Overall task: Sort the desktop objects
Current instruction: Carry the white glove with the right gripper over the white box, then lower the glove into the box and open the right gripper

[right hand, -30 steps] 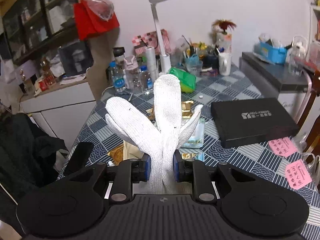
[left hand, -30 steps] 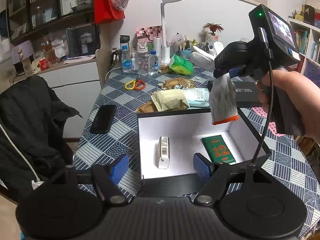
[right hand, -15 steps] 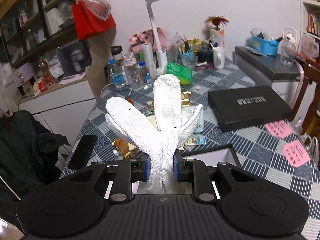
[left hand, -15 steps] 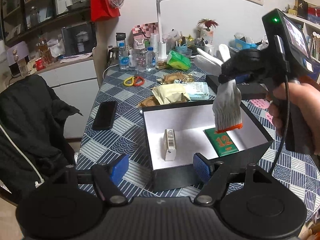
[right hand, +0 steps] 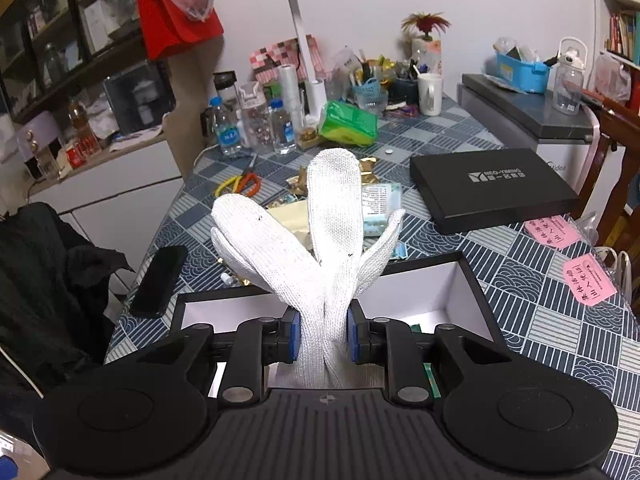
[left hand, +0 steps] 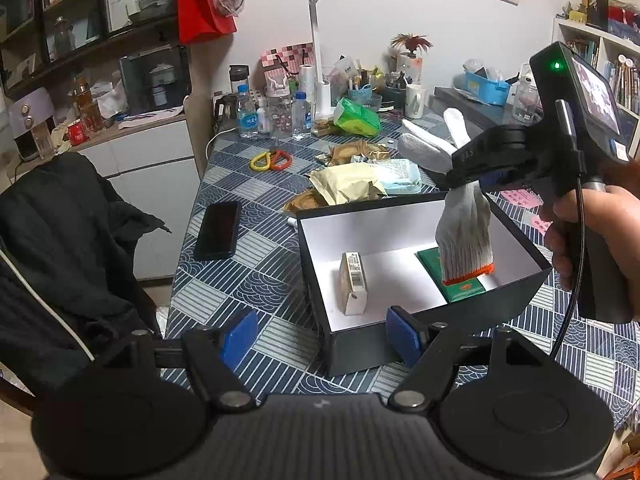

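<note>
One glove [left hand: 464,236] hangs upright, cuff down, over box [left hand: 516,236]; right tool [right hand: 322,340] pinching it; left tool [left hand: 320,338] spread.

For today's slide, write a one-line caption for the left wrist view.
Right tool dangles a white knit glove over the open black box holding a small carton and green booklet.

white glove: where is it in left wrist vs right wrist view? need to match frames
Left wrist view: white glove right of centre, hanging cuff-down from the right hand-held gripper over the open box.
Right wrist view: glove dead centre, fingers up, clamped between the blue pads.
Shared landmark: black phone on the tablecloth left of the box.
</note>
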A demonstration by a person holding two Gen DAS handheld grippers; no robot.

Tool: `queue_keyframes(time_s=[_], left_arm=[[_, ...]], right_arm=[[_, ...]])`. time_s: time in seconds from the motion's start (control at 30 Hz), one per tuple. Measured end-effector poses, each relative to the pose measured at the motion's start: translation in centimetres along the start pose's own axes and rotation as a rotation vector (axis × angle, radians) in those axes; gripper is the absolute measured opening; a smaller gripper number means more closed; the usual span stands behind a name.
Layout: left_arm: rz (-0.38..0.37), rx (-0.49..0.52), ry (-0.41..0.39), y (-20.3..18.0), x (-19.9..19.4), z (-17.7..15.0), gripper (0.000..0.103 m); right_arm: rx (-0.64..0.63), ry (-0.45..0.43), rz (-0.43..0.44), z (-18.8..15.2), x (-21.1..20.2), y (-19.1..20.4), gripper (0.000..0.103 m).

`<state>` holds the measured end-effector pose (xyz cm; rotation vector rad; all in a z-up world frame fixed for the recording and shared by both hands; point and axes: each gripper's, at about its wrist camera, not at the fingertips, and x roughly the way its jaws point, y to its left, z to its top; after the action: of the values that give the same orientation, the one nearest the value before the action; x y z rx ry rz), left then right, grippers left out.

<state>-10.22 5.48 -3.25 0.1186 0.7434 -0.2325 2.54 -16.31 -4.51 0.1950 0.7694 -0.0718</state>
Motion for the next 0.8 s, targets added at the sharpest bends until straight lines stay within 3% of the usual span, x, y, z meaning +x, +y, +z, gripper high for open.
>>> queue_keyframes(time_s=[0.8], left_arm=[[0.001, -0.051, -0.005, 1.0, 0.2, -0.3, 0.085]], right_arm=[[-0.083, 0.108, -0.083, -4.0, 4.7, -0.1, 0.023]])
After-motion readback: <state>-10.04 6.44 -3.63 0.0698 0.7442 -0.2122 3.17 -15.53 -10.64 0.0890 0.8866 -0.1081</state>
